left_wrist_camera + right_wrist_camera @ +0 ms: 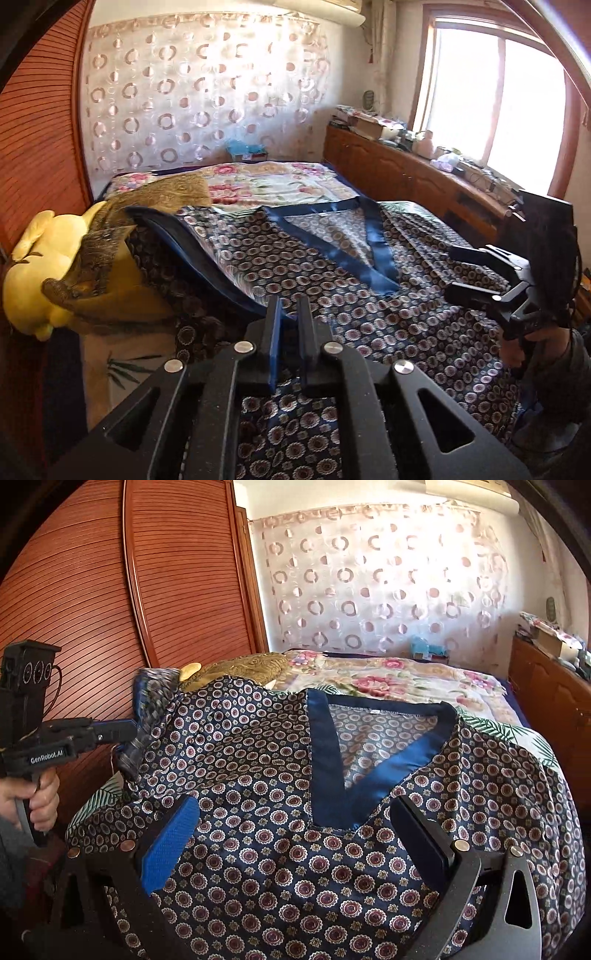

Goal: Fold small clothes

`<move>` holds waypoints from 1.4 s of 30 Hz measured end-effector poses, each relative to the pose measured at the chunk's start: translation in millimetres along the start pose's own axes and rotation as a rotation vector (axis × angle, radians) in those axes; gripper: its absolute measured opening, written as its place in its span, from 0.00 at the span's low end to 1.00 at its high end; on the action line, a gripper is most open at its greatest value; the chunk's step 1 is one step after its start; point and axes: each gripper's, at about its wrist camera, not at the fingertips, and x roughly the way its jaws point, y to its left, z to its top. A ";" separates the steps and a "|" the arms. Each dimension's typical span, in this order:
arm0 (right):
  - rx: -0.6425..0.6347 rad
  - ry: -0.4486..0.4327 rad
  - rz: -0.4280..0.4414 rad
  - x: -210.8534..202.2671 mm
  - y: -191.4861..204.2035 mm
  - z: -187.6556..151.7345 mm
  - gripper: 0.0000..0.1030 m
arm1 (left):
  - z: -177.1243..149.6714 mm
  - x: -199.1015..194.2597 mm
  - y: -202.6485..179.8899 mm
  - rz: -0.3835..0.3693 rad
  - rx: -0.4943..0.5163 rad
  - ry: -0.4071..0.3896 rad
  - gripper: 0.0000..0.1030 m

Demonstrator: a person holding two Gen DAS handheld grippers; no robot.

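**Fingers pinching the left sleeve, ready to fold it in**

Fingers of the left gripper (289, 314) are standing almost together, clamping the navy trimmed edge of the sleeve (147, 716), which the right wrist view is showing lifted off the bed (388, 679) at the left of the frame. The right gripper (295, 834) is hovering with its fingers wide apart and nothing between them, low in the frame just below the V-neck (332, 768).

The shirt (258, 849) is lying face up, spread across the bed, collar toward the far wall, filling the lower half of both views.

Judging from this, the sleeve fold is the step in hand. To do it well, the left gripper should be carrying the sleeve across toward the V-neck while keeping the fabric taut, so the slippery cloth is not bunching. The right fingers could be pressing the body down near the shoulder line, holding a straight crease. Letting go only once the sleeve is lying flat will be keeping the fold from sliding back.
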 end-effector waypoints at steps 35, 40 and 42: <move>-0.128 0.172 0.242 187.9 45.3 98.3 0.76 | -39.3 -35.3 58.5 0.191 -0.117 -0.098 0.78; -0.096 0.242 0.230 226.9 47.3 96.1 0.63 | -43.4 -35.3 63.1 0.194 -0.122 -0.088 0.78; -0.047 0.272 0.262 237.0 43.6 96.7 0.55 | -45.0 -34.6 64.3 0.194 -0.123 -0.085 0.78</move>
